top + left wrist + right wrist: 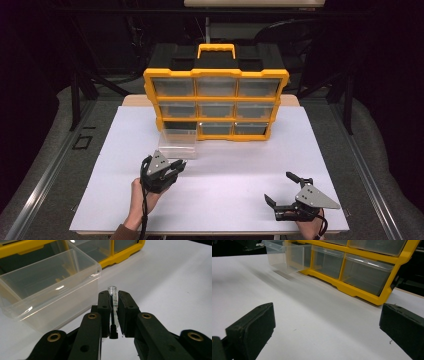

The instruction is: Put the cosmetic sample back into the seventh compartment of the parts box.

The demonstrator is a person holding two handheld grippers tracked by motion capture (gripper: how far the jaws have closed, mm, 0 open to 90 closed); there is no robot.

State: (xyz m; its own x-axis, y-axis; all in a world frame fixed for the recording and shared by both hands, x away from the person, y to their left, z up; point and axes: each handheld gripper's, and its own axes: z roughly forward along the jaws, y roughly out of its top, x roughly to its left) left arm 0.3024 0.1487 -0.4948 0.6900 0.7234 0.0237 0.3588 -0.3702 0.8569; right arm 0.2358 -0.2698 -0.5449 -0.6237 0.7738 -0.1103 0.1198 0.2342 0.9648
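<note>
My left gripper (113, 296) is shut on a small clear tube (113, 293) whose open end sticks out past the pads; a thin dark stem runs back between the jaws. It hovers just in front of a clear plastic drawer (50, 287) pulled out onto the white table. In the high view the left gripper (181, 164) sits just below that drawer (178, 143). The yellow drawer cabinet (216, 102) stands upright behind it. My right gripper (281, 187) rests open near the table's front right, nothing between its fingers (252, 326).
The white table top (240, 165) stretches between the two grippers and the cabinet. The cabinet's bottom-left slot stands vacant, with the other clear drawers in place. A black case with a yellow handle (216, 50) lies behind the cabinet. Dark floor surrounds the table.
</note>
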